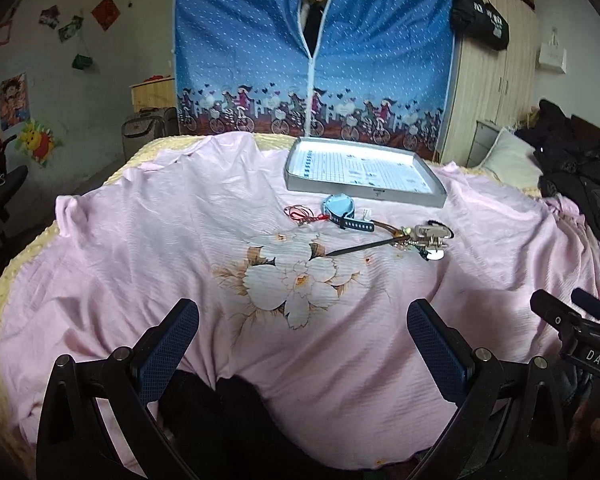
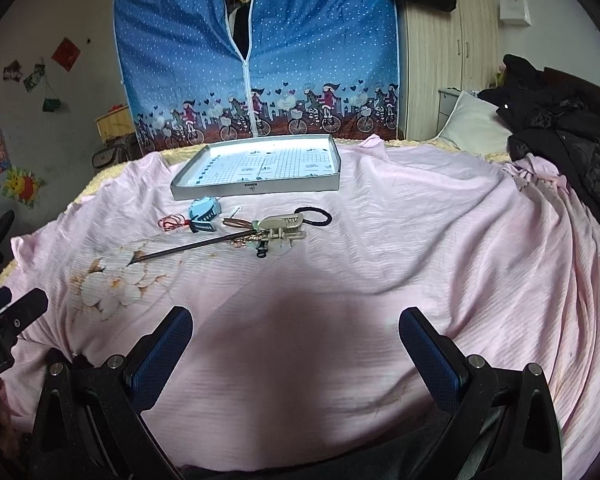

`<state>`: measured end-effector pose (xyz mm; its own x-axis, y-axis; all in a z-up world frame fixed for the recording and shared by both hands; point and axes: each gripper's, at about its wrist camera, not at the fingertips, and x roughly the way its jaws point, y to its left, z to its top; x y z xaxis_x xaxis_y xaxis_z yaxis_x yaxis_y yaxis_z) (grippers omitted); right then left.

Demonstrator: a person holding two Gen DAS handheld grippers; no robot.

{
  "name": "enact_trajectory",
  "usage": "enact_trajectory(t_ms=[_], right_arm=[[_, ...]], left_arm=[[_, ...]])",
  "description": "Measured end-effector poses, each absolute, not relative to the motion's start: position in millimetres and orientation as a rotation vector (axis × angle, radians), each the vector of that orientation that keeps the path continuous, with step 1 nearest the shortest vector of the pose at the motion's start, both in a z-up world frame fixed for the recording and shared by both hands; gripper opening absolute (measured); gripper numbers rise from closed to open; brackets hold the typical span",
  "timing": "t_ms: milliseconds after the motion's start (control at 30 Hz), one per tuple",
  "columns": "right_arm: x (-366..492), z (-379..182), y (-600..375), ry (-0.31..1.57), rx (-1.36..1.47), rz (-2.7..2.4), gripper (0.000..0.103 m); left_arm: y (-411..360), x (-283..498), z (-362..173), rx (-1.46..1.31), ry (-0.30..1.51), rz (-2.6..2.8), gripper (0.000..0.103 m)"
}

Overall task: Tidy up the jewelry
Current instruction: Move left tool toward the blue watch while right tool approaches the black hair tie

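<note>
Tongs left [image 1: 302, 344] and right [image 2: 296, 350] hover spread wide, empty, above the pink sheet [image 2: 420, 240].

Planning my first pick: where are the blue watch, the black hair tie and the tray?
Blue watch [image 1: 337, 205], left wrist view, on its round face.
Black hair tie [image 2: 320, 216], right wrist view, on the loop's right side.
Tray [image 2: 256, 189], right wrist view, on its front wall.

the sheet [image 2: 420, 240] is pale pink with a white and brown flower print [image 1: 296, 280]. the tray [image 2: 260, 190] is grey outside, with a white and blue grid inside. the watch [image 1: 338, 210] is light blue, the cord [image 1: 300, 213] red, the hair tie [image 2: 314, 216] black, the wardrobe cover [image 1: 252, 40] blue with white dots.
</note>
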<state>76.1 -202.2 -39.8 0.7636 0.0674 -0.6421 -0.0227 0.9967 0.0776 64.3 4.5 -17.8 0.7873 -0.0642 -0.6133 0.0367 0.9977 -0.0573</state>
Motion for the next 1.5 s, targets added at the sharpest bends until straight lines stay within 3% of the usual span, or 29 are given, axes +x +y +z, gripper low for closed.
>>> enact_trajectory(t_ms=[400, 967, 1033, 1100, 1167, 1500], right_arm=[[168, -56, -230, 0.855, -0.008, 0.091, 0.103], [321, -86, -248, 1.008, 0.153, 0.177, 0.103], [336, -90, -249, 1.013, 0.180, 0.174, 0.098], [350, -95, -249, 1.014, 0.197, 0.186, 0.083], [358, -99, -250, 1.009, 0.203, 0.189, 0.074], [361, -125, -266, 1.051, 0.227, 0.226, 0.060]], left_arm=[[8, 155, -40, -0.063, 0.782, -0.121, 0.101], [4, 273, -69, -0.093, 0.897, -0.210, 0.101], [1, 288, -70, -0.094, 0.898, -0.213, 0.101], [-3, 303, -72, -0.089, 0.895, -0.220, 0.101], [-9, 317, -75, -0.079, 0.893, -0.228, 0.101], [-21, 375, -105, -0.062, 0.945, -0.197, 0.098]])
